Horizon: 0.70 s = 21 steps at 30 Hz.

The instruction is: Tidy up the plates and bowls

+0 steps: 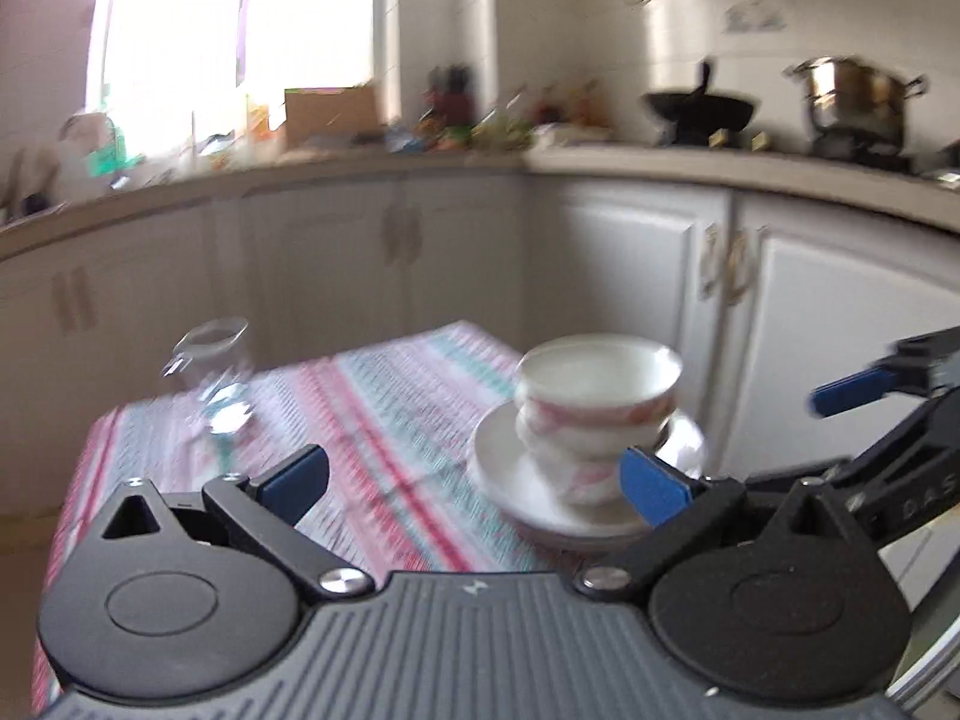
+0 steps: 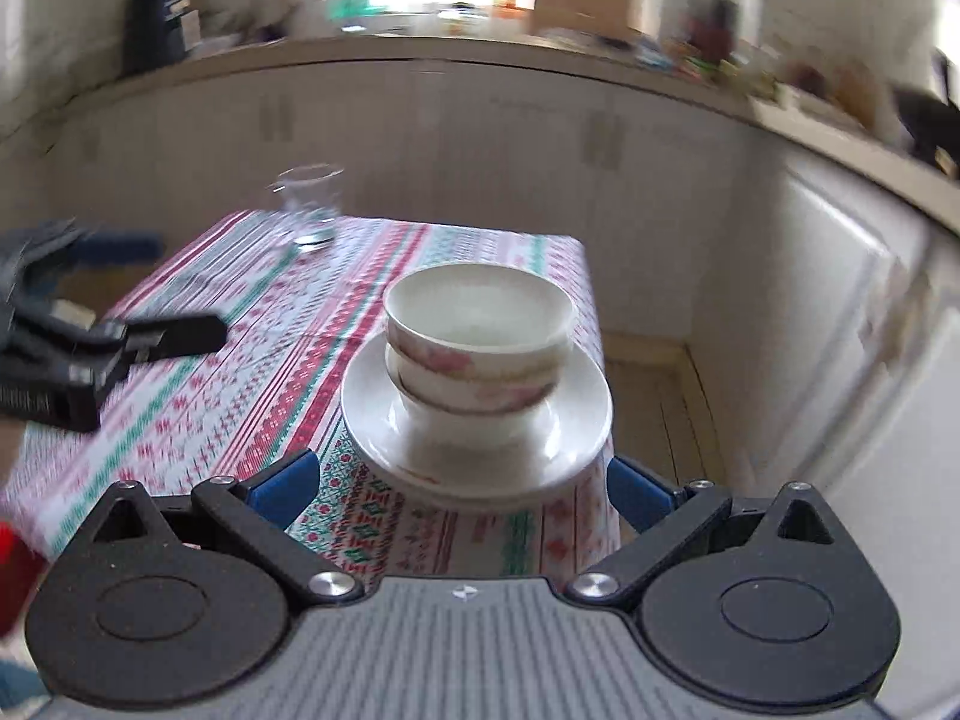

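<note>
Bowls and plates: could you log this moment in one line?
white pink-patterned bowls stacked on white plates | left claw open | right claw open

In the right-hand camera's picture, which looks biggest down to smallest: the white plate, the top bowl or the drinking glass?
1. White plate, widest.
2. Top bowl, stacked on it.
3. Drinking glass, smallest, but it stands farther back on the tablecloth, so its true size against the bowl is unsure.
</note>
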Available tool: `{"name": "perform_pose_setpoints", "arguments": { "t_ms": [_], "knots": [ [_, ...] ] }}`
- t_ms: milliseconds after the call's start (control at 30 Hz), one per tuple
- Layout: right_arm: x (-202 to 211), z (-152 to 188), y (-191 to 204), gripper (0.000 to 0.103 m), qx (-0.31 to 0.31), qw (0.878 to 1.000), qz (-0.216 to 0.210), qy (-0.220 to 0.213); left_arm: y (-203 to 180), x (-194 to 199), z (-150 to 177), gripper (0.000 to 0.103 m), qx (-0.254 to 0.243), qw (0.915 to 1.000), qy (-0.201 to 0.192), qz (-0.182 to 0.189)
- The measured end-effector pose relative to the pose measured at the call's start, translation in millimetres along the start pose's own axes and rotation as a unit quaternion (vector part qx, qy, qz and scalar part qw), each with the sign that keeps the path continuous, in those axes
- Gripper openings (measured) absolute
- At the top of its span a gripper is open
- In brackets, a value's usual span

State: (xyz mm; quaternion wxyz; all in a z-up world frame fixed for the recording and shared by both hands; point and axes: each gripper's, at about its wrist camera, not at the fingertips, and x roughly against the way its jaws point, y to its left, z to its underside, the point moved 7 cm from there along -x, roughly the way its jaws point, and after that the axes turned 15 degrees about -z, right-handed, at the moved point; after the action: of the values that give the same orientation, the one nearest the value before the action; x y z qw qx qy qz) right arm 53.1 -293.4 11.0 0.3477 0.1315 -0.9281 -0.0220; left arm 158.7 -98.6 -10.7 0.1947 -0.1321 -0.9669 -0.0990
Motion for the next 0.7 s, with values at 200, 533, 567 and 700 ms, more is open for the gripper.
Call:
{"name": "perform_pose_setpoints", "arguments": {
  "t_ms": [200, 533, 567, 700],
  "knots": [
    [12.3, 8.0, 12.1, 0.103, -0.019, 0.999, 0.031, -0.014, 4.6, 10.3, 18.1, 0.102, 0.037, 0.9976, 0.057, -0.015],
    [12.2, 13.6, 28.3, 0.103, -0.026, 0.999, 0.035, -0.021, 7.3, 15.8, 30.7, 0.102, 0.042, 0.9931, 0.095, -0.054],
    [11.8, 13.1, 28.0, 0.103, -0.027, 0.999, 0.036, -0.021, 7.0, 16.5, 30.6, 0.102, 0.04, 0.993, 0.095, -0.057],
    [11.4, 13.6, 25.5, 0.103, -0.034, 0.998, 0.037, -0.022, 5.9, 18.4, 29.5, 0.102, 0.038, 0.9931, 0.093, -0.06]
  ]
}}
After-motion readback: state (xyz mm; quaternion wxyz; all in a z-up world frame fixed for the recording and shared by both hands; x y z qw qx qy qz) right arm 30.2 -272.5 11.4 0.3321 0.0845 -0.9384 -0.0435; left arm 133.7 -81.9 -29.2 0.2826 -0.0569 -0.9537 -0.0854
